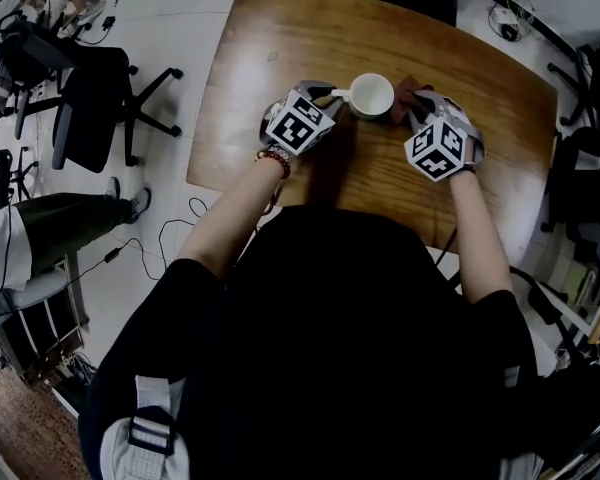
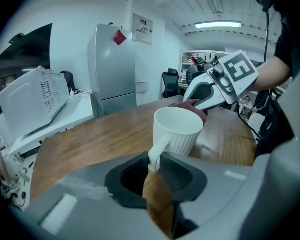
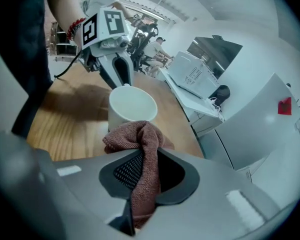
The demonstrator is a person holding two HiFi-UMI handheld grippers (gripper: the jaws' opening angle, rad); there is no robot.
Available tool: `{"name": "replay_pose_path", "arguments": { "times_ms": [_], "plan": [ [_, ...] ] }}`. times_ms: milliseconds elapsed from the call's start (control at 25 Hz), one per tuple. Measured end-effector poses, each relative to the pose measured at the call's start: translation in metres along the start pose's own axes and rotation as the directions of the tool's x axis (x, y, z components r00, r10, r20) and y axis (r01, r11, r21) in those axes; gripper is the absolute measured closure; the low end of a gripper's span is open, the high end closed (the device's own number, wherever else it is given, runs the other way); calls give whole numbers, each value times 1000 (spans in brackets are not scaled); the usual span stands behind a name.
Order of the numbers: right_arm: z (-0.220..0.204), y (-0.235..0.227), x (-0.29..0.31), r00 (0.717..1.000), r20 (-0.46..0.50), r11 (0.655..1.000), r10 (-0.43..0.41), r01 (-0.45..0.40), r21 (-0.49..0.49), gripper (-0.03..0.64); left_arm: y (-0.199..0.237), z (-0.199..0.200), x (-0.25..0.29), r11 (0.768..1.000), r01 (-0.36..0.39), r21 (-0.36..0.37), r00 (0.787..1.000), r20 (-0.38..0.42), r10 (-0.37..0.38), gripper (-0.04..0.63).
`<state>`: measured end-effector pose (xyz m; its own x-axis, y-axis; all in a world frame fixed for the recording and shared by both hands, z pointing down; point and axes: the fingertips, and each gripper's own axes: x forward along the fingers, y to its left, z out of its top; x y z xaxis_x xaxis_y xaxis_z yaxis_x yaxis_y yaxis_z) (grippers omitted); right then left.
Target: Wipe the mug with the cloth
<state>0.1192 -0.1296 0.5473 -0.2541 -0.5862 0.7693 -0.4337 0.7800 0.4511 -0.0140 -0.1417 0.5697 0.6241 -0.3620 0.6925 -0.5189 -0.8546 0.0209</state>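
Jaws of left gripper [image 2: 153,170] pinch white mug [image 2: 178,132] handle; right gripper [image 3: 140,180] jaws clamp brown cloth [image 3: 138,137], mug just beyond.

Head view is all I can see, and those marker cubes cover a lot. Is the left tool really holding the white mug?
Observer: Yes. In the left gripper view the left tool has its jaws closed on the mug, by its handle.
Operator: And the brownish thing on the other side?
Observer: A cloth, pinched between the closed jaws of the right tool, its bunched end upward.
Operator: Is it rubbing the mug?
Observer: Its bunch sits right by the mug's wall; whether they touch I cannot tell.
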Motion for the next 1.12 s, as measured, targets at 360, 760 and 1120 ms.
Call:
{"name": "replay_pose_path", "arguments": {
  "times_ms": [360, 760, 1120],
  "plan": [
    [11, -11, 14, 1000, -12, 993, 14, -15, -120, 554, 2, 3, 2, 1000, 15, 11, 1000, 0, -15, 522],
    [-1, 14, 28, 995, -58, 982, 84, -92, -166, 554, 15, 12, 8, 1000, 14, 19, 1000, 10, -15, 525],
    [-2, 27, 16, 993, -43, 965, 112, -119, -233, 554, 21, 27, 17, 997, 52, 50, 996, 75, -56, 526]
  ]
}}
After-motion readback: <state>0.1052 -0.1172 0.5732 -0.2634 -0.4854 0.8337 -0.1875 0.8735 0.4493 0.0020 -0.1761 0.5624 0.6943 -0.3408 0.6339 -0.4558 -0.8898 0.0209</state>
